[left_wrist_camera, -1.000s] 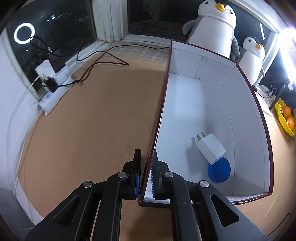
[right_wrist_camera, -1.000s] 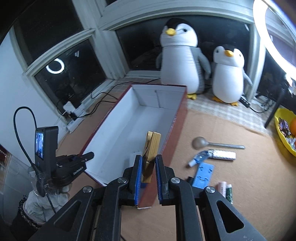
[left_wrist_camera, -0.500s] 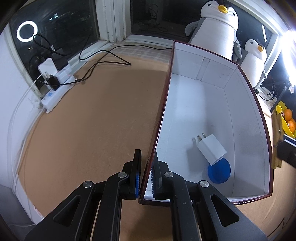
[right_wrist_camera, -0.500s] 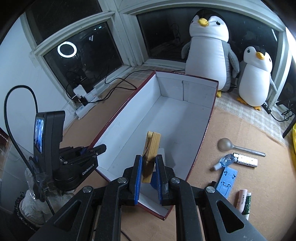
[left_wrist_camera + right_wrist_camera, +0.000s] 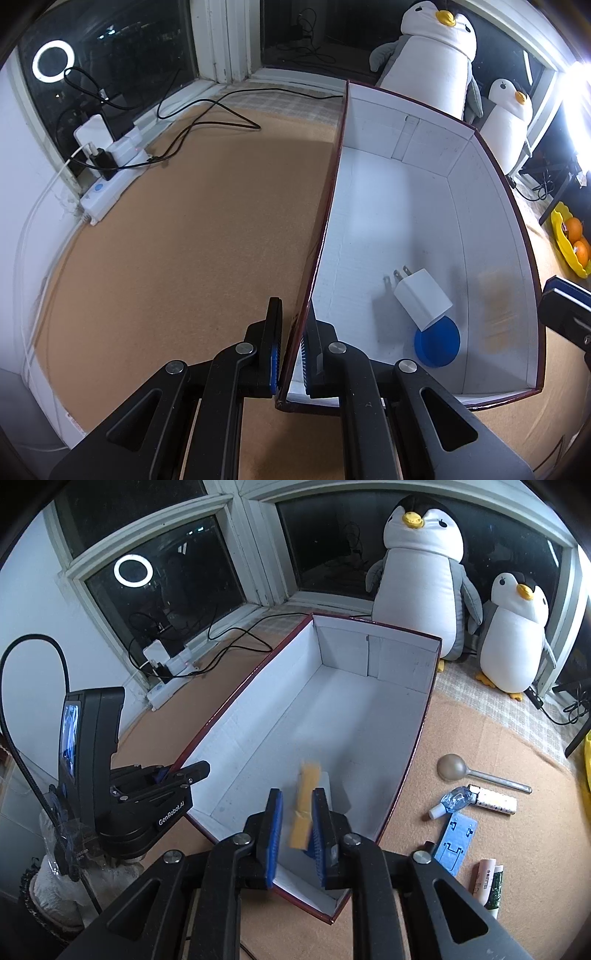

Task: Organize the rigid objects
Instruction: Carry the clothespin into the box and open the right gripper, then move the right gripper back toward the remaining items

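While my left tongs (image 5: pixel 291 354) stay clamped on the near wall of the white-lined, maroon-edged cardboard box (image 5: pixel 369 716), my right tongs (image 5: pixel 297 836) have just been opening over it, and the blurred yellow wooden clothespin (image 5: pixel 304 808) sits loose between the pads, apparently dropping. It could bounce off the white plug-in charger (image 5: pixel 423 299) or the blue round lid (image 5: pixel 437 345) lying on the box floor below, or clip the near wall and fall outside. Beside the box on the tan worktop (image 5: pixel 498 738) wait a grey spoon (image 5: pixel 476 771), a blue plastic card (image 5: pixel 456 840) and small tubes (image 5: pixel 487 882); the box wall stands between them and me
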Demonstrator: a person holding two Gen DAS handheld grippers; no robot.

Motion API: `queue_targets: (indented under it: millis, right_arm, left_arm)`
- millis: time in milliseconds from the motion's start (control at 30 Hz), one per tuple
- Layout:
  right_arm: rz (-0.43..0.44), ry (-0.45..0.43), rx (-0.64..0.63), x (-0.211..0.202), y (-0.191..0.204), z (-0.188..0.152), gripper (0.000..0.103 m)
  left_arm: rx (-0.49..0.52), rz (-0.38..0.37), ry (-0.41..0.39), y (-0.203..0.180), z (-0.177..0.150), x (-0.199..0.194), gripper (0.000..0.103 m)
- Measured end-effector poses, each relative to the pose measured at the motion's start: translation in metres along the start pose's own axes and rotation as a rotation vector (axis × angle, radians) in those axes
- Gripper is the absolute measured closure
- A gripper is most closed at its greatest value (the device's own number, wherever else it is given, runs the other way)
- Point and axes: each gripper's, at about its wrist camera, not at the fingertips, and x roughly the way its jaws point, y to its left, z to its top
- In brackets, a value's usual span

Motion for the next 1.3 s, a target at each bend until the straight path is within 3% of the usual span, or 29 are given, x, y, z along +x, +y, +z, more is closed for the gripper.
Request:
queue_targets:
  millis: [100,533,833,1033,1167,1300]
  right_arm:
    - [-0.01,-0.012,-0.009,-0.001,0.001,0.0,0.066]
    - [-0.024,-0.077,0.049,-0.027,-0.018,-0.007,0.055]
    - [-0.146,-0.165,0.206,-0.064,-0.106,-0.043,0.054]
    - [-0.257,-0.129,0.298,-0.062,-0.168,-0.053,0.054]
    - [-0.255,-0.064,0.328,-0.045,-0.199,-0.054,0.054]
    - [-0.238,-0.009,0.259,-0.025,-0.212,-0.049,0.054]
  left_arm:
    - [-0.004,-0.008,0.001,0.001,0.0,0.0,0.096]
    - [0.014,-0.022,-0.001,0.0,0.001,0.0,0.092]
    - [0.02,-0.023,0.0,0.0,0.003,0.0,0.092]
    - [0.031,-0.016,0.009,-0.003,0.007,0.001,0.088]
    - [0.037,-0.008,0.013,-0.007,0.008,0.001,0.088]
    - [0.04,-0.001,0.019,-0.008,0.008,0.001,0.088]
